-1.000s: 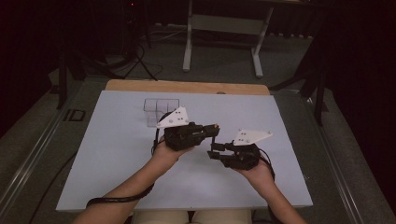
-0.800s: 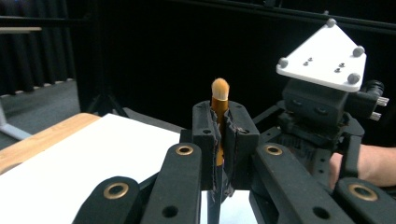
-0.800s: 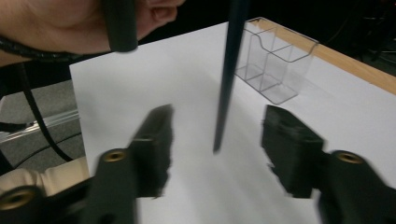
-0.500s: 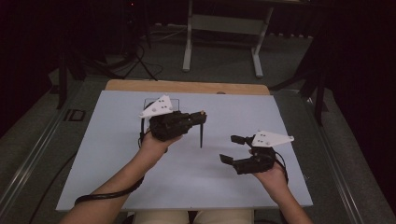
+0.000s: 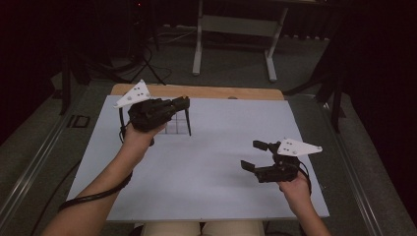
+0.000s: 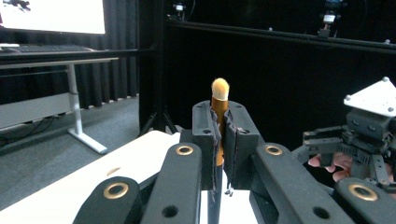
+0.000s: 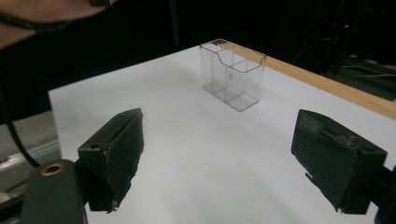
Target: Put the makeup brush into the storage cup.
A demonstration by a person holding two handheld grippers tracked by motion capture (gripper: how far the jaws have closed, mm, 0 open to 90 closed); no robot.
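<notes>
Brush: we see a makeup brush [image 6: 219,109] with a gold-orange ferrule and a pale, rounded bristle tip, standing past the tips of the left hand-held gripper [image 6: 221,135]; in the high view its thin dark handle [image 5: 187,118] hangs down from that hand-held gripper toward the desk.
Left hand-held gripper: we find its jaws pressed tight on the brush, clamping it at the ferrule, with the bristles on the far side of the pads.
Right hand-held gripper: we see the right hand-held gripper [image 5: 252,155] with its jaws spread wide and nothing between them; they have just been opening.
Holder: we note a clear plastic organiser [image 7: 232,74] with open-topped compartments standing ahead of the right hand-held gripper, well apart from it; in the high view it sits just beneath and behind the left hand-held gripper, beside the hanging handle.
Desk: we see a white sheet [image 5: 221,147] covering the desk, with a wooden edge [image 5: 206,92] along the far side.
Room: we see a dark room, grey floor, a white-legged stand [image 5: 233,34] beyond the desk, black curtains.
Hands: we see the left forearm [image 5: 93,196] reaching forward and raised above the desk; the right hand [image 5: 295,189] held low near the near edge, its hand-held gripper pointing toward the left one.
</notes>
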